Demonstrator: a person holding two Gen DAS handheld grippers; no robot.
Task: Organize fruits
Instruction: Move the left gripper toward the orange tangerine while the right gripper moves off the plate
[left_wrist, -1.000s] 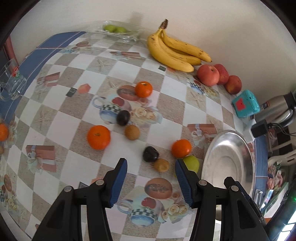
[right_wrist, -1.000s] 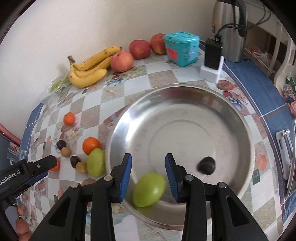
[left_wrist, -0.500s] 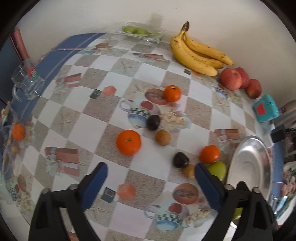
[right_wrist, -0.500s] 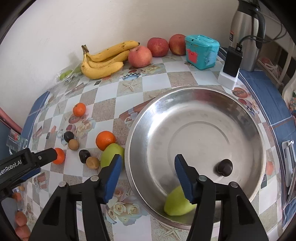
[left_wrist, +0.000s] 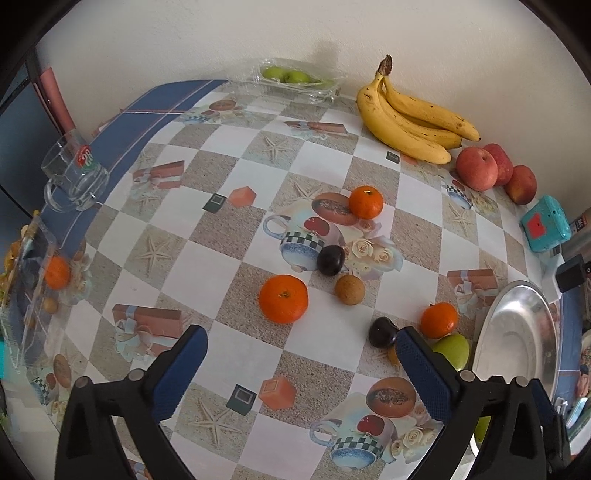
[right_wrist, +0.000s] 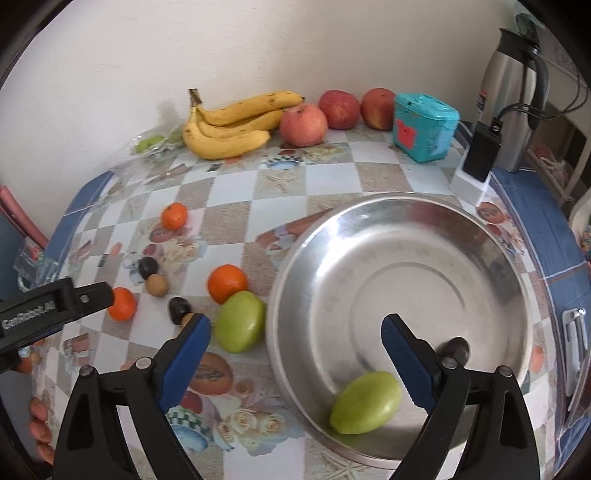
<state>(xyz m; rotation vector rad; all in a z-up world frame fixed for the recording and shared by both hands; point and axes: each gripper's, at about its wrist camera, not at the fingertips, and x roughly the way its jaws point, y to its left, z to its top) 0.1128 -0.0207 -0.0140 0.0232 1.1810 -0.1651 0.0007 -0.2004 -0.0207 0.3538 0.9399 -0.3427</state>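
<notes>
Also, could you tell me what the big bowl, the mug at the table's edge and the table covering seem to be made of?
The big bowl looks like polished metal, probably stainless steel: silvery, with blurred reflections. The mug looks like clear glass, since the cloth shows through it, though clear plastic is possible. The table covering seems to be printed vinyl or oilcloth: smooth, slightly glossy, with a checked picture pattern.

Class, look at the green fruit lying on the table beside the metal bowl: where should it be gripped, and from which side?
Grip the green fruit across its narrower middle, coming from above. It lies on its side, oval, with the metal bowl close on one side and an orange touching behind, so only the top is probably free.
</notes>
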